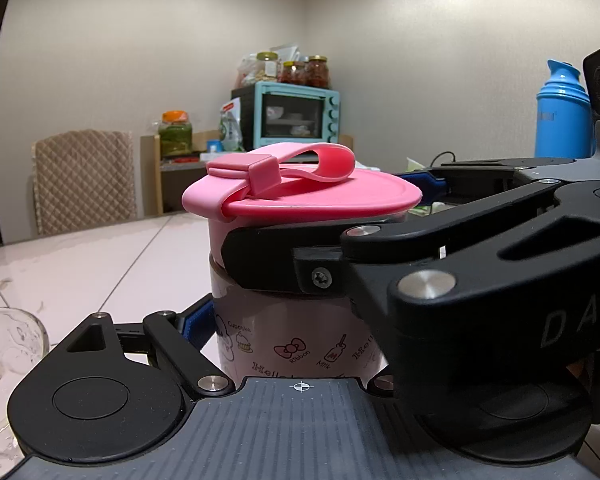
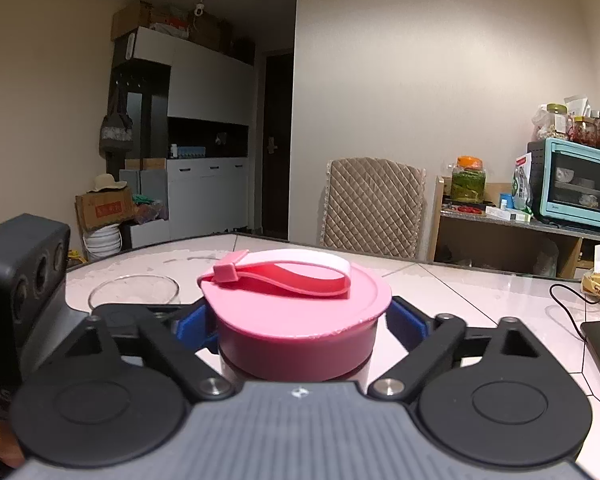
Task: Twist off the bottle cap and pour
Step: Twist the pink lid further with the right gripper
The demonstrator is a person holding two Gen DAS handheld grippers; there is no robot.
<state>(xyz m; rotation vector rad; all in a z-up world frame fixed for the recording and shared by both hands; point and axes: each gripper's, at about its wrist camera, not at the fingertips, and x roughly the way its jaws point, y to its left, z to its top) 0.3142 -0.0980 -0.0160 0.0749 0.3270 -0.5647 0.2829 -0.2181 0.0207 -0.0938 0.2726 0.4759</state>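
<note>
Bottle (image 1: 296,336) is standing upright on the bench (image 1: 100,264), long axis vertical, its pink cap (image 2: 296,312) facing straight up and the strap loop (image 2: 300,276) lying flat across the top. We are holding the printed body low with the left gripper (image 1: 296,320): its blue finger (image 1: 198,320) is pressing one side, the opposite finger is hidden behind the right gripper's linkage, so we are judging it closed on the body. We are gripping the cap skirt with the right gripper (image 2: 300,328), blue pads (image 2: 192,326) bearing on both sides, pinching the cap. We are judging this as the unscrewing step, cap not yet off. To do it well, we are planning to keep the left grip firm and low so the body does not spin, turn the right gripper about the vertical axis without tilting, and lift only once the thread frees. Glass (image 2: 134,290) is waiting on the bench just beyond the bottle, mouth up. Risk: the smooth skirt slipping between the pads.
</note>
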